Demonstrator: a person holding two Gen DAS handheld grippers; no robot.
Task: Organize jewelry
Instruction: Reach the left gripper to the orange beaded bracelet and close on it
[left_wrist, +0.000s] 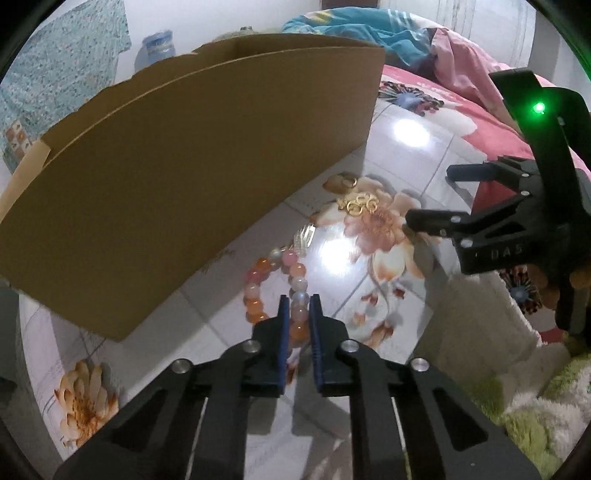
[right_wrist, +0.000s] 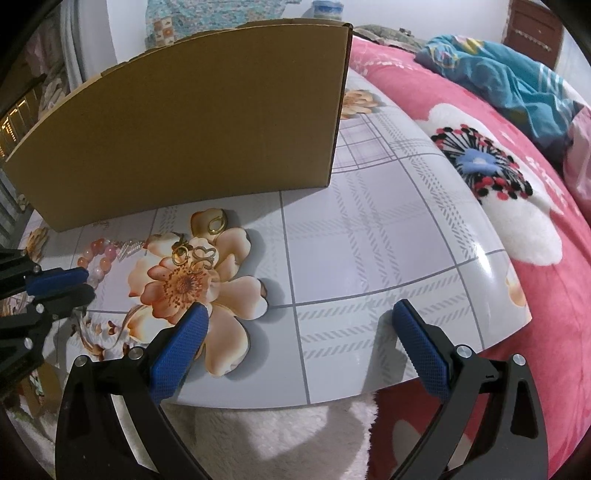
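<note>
A bracelet of pink and orange beads (left_wrist: 258, 291) (right_wrist: 98, 258) lies on the flower-patterned table (right_wrist: 369, 240) before a tall cardboard box (left_wrist: 184, 166) (right_wrist: 203, 129). My left gripper (left_wrist: 299, 308) (right_wrist: 86, 284) is shut on the bracelet's near side, with beads between its blue pads. A clear faceted piece (left_wrist: 304, 238) (right_wrist: 131, 248) lies at the bracelet's far end. Beyond it sits a cluster of gold rings (left_wrist: 360, 205) (right_wrist: 195, 254), and one gold ring (left_wrist: 349, 181) (right_wrist: 215, 225) lies apart, nearer the box. My right gripper (right_wrist: 300, 308) (left_wrist: 432, 195) stands open over the table's front right, holding nothing.
A pink flowered blanket (right_wrist: 517, 221) with a teal cloth (right_wrist: 498, 62) on it borders the table on the right. White fluffy fabric (right_wrist: 277, 435) lies below the table's front edge. A plastic bottle (left_wrist: 157, 46) stands behind the box.
</note>
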